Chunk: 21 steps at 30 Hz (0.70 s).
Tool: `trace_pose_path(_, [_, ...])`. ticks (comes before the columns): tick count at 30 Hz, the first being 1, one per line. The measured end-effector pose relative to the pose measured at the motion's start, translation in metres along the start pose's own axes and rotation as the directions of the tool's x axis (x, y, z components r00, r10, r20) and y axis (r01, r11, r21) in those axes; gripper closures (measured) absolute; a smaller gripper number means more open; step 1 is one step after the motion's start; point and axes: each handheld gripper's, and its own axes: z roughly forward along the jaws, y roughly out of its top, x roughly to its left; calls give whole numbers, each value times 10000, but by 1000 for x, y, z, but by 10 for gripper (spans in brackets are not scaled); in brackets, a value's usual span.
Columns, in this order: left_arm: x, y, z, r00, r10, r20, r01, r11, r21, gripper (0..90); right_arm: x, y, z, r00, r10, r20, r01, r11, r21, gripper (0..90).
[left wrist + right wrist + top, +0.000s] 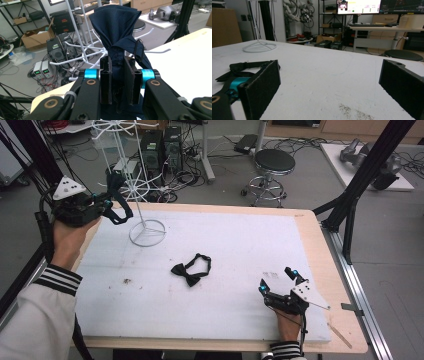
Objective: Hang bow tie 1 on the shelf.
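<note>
Navy bow tie [117, 30] clamped in left claw [117, 82], right claw [329, 85] wide, empty

The white wire stand [142, 185] rises at the desk's [310, 227] eleven o'clock, its hooks spreading right beside the left claw [120, 202]. A black bow tie [191, 270] lies at centre. From twelve to four o'clock the white mat is open for passage.

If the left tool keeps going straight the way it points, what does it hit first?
Probably the white wire rack: its arms lie just beyond the navy bow tie clamped in the left tool. Depth is unclear.
</note>
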Motion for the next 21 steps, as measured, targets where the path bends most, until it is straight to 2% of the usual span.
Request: trace_pose_path(21, [2, -2, 24, 9996, 82, -259, -70, 9989, 467, 769, 1, 0, 0, 10000, 61, -5, -61, 10000, 32, 29])
